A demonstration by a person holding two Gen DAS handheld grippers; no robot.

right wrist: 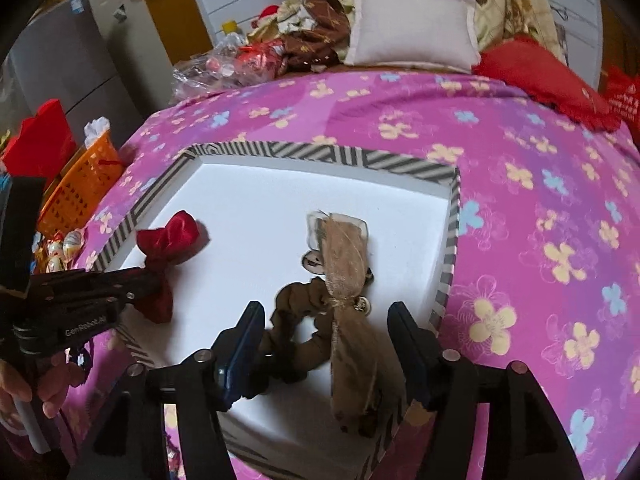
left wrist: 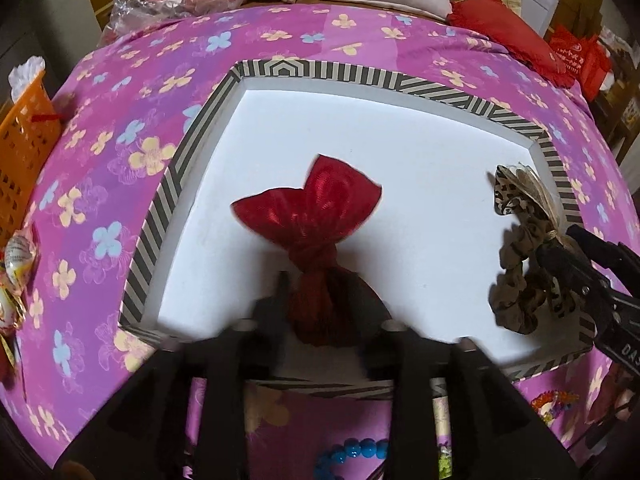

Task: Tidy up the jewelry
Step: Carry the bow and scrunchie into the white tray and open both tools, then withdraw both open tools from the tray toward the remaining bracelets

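Observation:
A shallow box with a striped rim (left wrist: 360, 72) (right wrist: 320, 152) and a white floor sits on a pink flowered bedspread (left wrist: 120, 128). A red satin bow (left wrist: 316, 208) (right wrist: 172, 236) lies on its left side. Its tail runs between the spread fingers of my left gripper (left wrist: 324, 300) (right wrist: 148, 280), which is open, pads off the fabric. A brown leopard-print scrunchie with a gauzy ribbon (right wrist: 344, 256) (left wrist: 516, 240) lies on the right side. My right gripper (right wrist: 326, 320) (left wrist: 560, 244) stands open around it, fingers well apart from the cloth.
An orange basket (left wrist: 20, 148) (right wrist: 84, 188) and wrapped sweets (left wrist: 16, 256) sit left of the box. Blue beads (left wrist: 352, 452) and a colourful bead bracelet (left wrist: 552, 400) lie near the front edge. A white pillow (right wrist: 412, 28), a red cushion (left wrist: 504, 32) and plastic bags crowd the far end.

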